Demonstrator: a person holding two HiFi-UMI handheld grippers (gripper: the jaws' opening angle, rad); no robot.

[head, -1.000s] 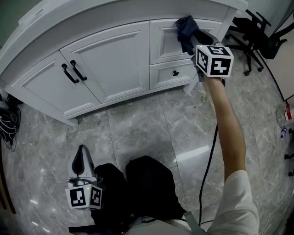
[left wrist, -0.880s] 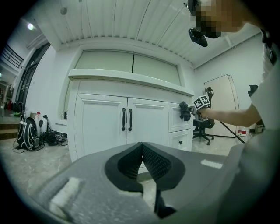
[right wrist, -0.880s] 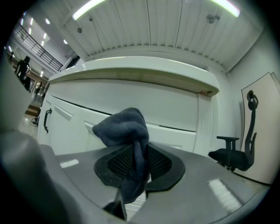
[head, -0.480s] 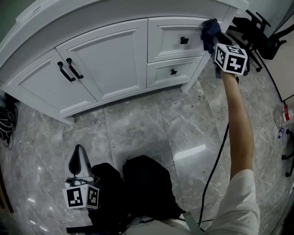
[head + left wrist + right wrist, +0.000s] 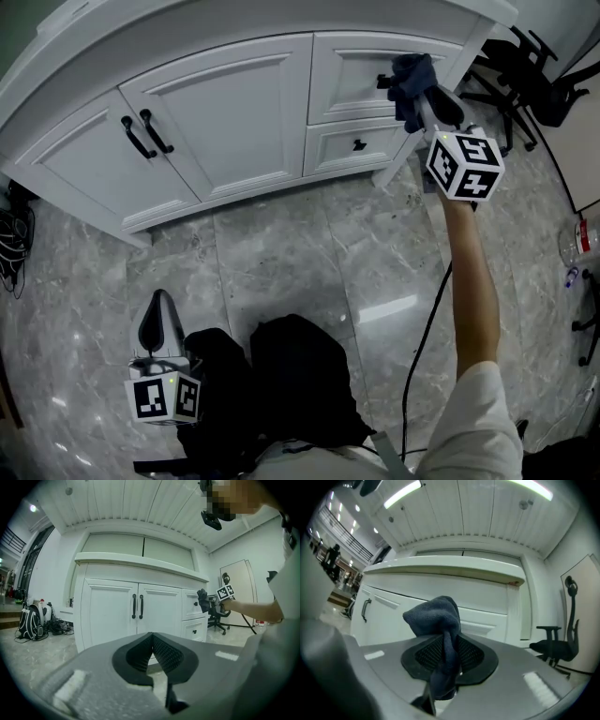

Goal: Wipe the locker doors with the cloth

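Note:
A white cabinet has two doors (image 5: 225,112) with black handles and two drawers on the right. My right gripper (image 5: 419,92) is shut on a dark blue cloth (image 5: 410,75), which presses on the upper drawer front (image 5: 347,70) over its black knob. In the right gripper view the cloth (image 5: 435,616) bunches above the jaws and hangs down between them. My left gripper (image 5: 157,323) is low beside the person's legs, shut and holding nothing. The left gripper view shows the left gripper (image 5: 152,649) facing the doors (image 5: 136,613) from a distance, with the cloth (image 5: 203,601) small at the right.
A black office chair (image 5: 530,70) stands right of the cabinet. A bottle (image 5: 577,239) lies at the right edge. Bags and cables (image 5: 11,234) sit left of the cabinet. A black cable (image 5: 422,347) hangs along the right arm. The floor is grey marble tile.
The cloth slid right from the upper drawer's knob to the drawer's right end, then came back left onto the knob. The left gripper stayed put.

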